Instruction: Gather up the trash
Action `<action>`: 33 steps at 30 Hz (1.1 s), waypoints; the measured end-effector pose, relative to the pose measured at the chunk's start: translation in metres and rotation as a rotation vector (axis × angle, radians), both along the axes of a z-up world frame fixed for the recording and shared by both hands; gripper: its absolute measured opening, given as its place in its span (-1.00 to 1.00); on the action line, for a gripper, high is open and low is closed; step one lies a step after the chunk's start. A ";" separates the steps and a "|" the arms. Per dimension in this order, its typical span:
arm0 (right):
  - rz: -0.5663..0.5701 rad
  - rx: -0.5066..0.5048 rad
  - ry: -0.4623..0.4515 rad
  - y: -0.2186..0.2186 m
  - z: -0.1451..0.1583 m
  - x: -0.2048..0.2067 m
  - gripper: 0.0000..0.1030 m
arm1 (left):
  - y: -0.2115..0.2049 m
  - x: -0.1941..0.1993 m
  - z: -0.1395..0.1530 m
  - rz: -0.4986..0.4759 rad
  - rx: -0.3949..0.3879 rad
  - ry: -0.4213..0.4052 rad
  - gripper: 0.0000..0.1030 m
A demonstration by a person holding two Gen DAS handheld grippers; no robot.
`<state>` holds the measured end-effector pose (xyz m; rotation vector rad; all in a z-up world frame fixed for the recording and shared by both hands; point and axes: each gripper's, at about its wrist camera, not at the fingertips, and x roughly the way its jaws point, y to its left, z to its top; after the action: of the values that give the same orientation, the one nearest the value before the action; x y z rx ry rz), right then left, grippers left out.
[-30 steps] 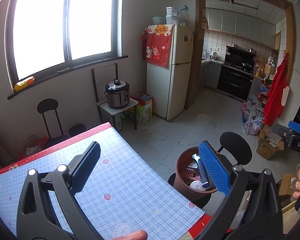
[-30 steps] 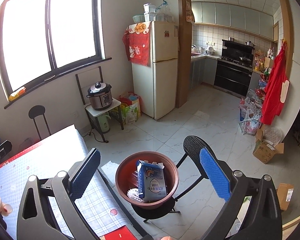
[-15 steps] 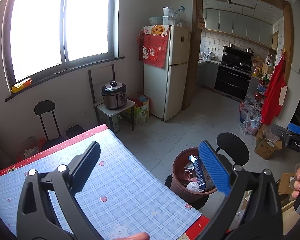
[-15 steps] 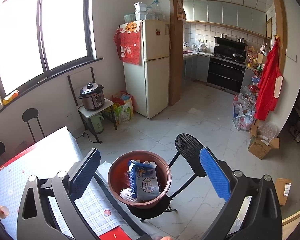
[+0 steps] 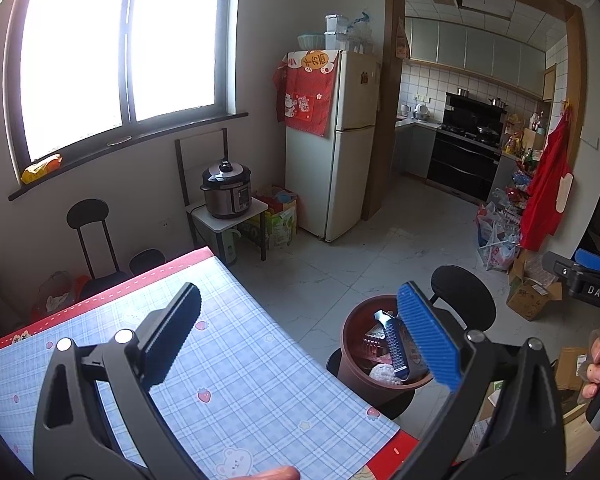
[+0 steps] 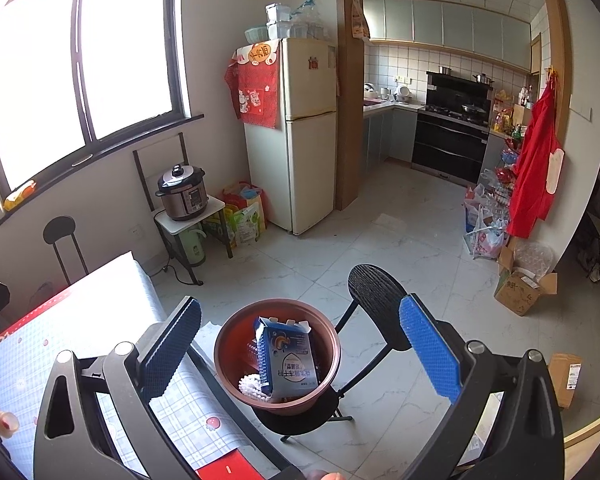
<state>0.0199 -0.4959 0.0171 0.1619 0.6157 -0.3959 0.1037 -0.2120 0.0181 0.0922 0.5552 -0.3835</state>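
Brown bin (image 6: pixel 277 350) (on a stool, beside the bench (image 5: pixel 236 364)) holds a blue carton (image 6: pixel 286 356); we hold both tools (image 5: pixel 300 344) (image 6: pixel 300 344) wide, empty.

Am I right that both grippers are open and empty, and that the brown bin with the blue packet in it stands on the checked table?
Not quite: the brown bin stands on a black stool beside the checked table, as the right wrist view shows. The rest holds: the left gripper and right gripper are open and empty, and the blue packet is in the bin.
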 end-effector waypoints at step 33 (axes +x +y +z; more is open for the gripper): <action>-0.027 -0.001 0.007 -0.002 -0.002 -0.007 0.89 | 0.000 0.001 0.000 -0.007 -0.006 0.004 0.89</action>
<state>0.0125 -0.4979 0.0156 0.1684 0.6213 -0.4232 0.1044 -0.2118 0.0179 0.0874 0.5573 -0.3923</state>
